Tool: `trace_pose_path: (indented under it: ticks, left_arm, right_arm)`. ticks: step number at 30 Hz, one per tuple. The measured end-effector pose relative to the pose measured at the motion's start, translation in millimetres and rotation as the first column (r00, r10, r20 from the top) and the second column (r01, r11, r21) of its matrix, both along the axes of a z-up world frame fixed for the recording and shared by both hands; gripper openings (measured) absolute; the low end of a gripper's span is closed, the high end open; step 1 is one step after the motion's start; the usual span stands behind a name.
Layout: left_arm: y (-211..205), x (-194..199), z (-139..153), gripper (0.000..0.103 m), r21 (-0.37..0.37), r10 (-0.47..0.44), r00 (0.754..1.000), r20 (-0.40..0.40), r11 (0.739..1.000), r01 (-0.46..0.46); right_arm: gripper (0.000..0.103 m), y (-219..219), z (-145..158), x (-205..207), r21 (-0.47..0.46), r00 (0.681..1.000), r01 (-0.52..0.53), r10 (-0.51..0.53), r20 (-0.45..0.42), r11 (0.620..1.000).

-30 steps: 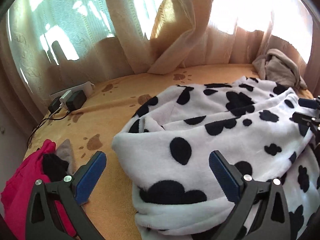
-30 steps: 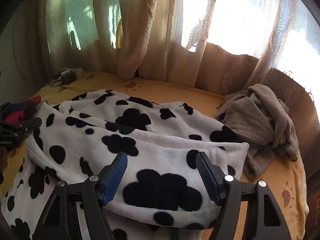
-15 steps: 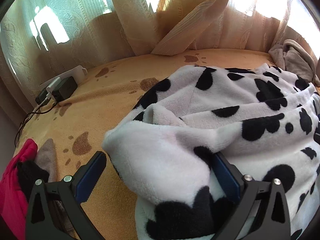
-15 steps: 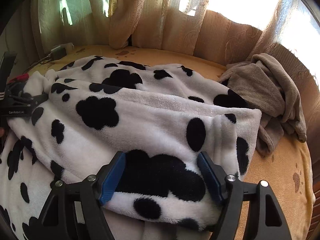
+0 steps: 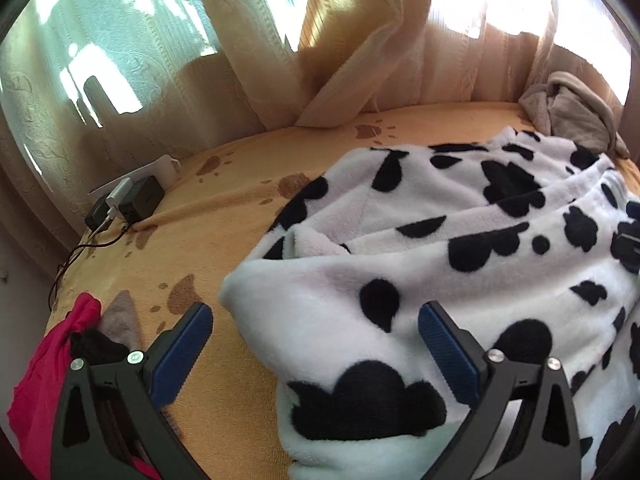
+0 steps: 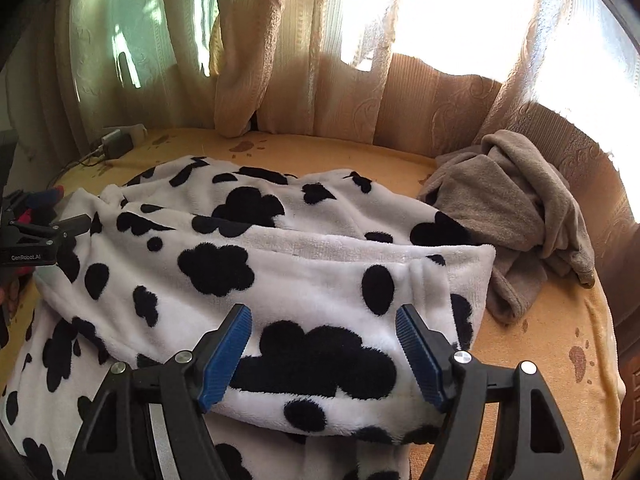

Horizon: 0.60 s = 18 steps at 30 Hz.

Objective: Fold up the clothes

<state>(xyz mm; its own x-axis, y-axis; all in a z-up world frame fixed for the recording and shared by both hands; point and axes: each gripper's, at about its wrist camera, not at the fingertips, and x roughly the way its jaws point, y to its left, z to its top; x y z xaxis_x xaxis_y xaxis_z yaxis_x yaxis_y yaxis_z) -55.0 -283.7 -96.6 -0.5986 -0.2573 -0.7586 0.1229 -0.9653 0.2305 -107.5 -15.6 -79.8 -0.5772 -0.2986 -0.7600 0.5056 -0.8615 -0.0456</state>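
A white fleece garment with black cow spots [image 5: 460, 240] lies folded in a long band across the orange bedspread [image 5: 208, 240]. My left gripper [image 5: 316, 320] hangs open over the band's left end, its blue pads well apart and not pressing the fleece. My right gripper [image 6: 323, 316] is open above the right end of the garment [image 6: 320, 280], one pad on each side of a large black spot. Each gripper also shows at the edge of the other's view: the left gripper [image 6: 36, 236] and the right gripper [image 5: 628, 236].
A crumpled grey-brown garment [image 6: 516, 208] lies at the right, touching the fleece. Red and black clothes [image 5: 52, 364] are piled at the left edge. Chargers and cables [image 5: 128, 200] sit at the back left. Curtains [image 5: 360, 48] hang close behind the bed.
Half a second ago the left end of the fold bulged up against my left gripper's right pad; now it lies lower and clear of both pads. The right gripper has edged closer to the fleece.
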Motion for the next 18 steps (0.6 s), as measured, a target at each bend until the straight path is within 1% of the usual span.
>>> trace_pose_path:
  ticks: [1,2,4,5,7,8,12,15,18]
  left_arm:
    - [1,-3,-8,0.103,0.0,-0.007,1.0,0.016,1.0,0.007]
    - [-2,-4,-13,0.103,0.028,-0.01,1.0,0.012,1.0,0.009]
    - [-13,-4,-16,0.103,0.111,-0.004,1.0,-0.004,0.994,0.004]
    - [-20,-5,-19,0.103,0.166,-0.004,1.0,0.0,0.986,0.004]
    - [-35,-7,-25,0.103,0.271,0.0,1.0,0.012,0.962,-0.003]
    - [-38,-8,-27,0.103,0.296,0.001,1.0,0.016,0.955,-0.005]
    - [-33,-9,-27,0.103,0.274,-0.009,1.0,0.011,0.962,0.005]
    - [-38,-10,-27,0.103,0.302,-0.015,1.0,0.027,0.953,0.007]
    - [-38,-2,-17,0.103,0.279,-0.003,0.999,0.037,0.96,-0.007]
  right_arm:
    - [0.077,-2,-9,-2,0.031,1.0,-0.001,0.0,0.018,1.0]
    - [0.078,-5,-17,-2,0.061,1.0,-0.011,0.01,0.024,0.998]
    - [0.078,-5,-21,1,0.075,1.0,-0.015,0.015,-0.005,0.997]
    - [0.079,-5,-21,1,0.074,1.0,-0.009,0.01,-0.009,0.997]
    - [0.08,-5,-23,1,0.074,1.0,-0.004,0.005,-0.015,0.997]
    - [0.081,-5,-24,0,0.073,1.0,-0.002,0.003,-0.017,0.997]
    - [0.081,-5,-24,1,0.075,1.0,0.003,-0.002,-0.026,0.997]
    - [0.081,-6,-24,1,0.071,1.0,0.004,-0.002,-0.026,0.997]
    - [0.082,-2,-21,1,0.044,1.0,-0.002,0.003,-0.019,0.999]
